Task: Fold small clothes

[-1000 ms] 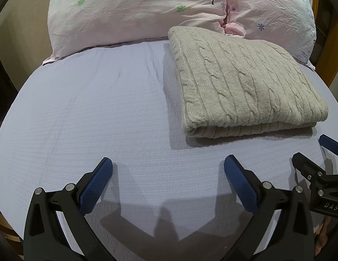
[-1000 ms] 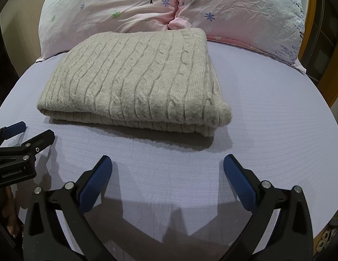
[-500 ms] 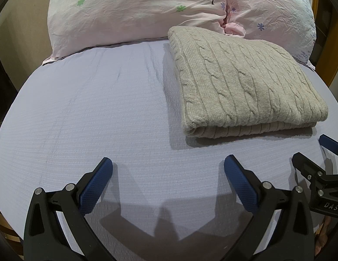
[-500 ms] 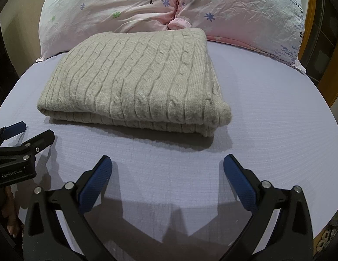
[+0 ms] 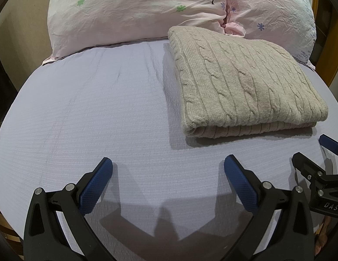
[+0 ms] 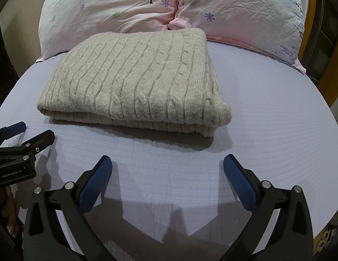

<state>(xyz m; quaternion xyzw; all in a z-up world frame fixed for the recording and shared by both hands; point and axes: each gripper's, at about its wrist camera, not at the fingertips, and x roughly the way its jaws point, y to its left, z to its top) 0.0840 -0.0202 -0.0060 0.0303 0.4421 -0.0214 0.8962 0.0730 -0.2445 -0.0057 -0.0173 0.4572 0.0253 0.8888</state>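
A beige cable-knit sweater (image 5: 238, 82) lies folded into a flat rectangle on the lilac bed sheet (image 5: 92, 113), its far edge against the pillows. It also shows in the right wrist view (image 6: 138, 80). My left gripper (image 5: 168, 169) is open and empty, low over the sheet, to the near left of the sweater. My right gripper (image 6: 168, 169) is open and empty, just in front of the sweater's near edge. Each gripper shows at the edge of the other's view: the right gripper (image 5: 315, 150) and the left gripper (image 6: 29, 132).
Two pink flowered pillows (image 5: 136, 8) (image 6: 245, 10) lie across the head of the bed behind the sweater. A wooden bed frame (image 6: 336, 82) shows at the right edge. Bare lilac sheet (image 6: 278, 108) stretches to the right of the sweater.
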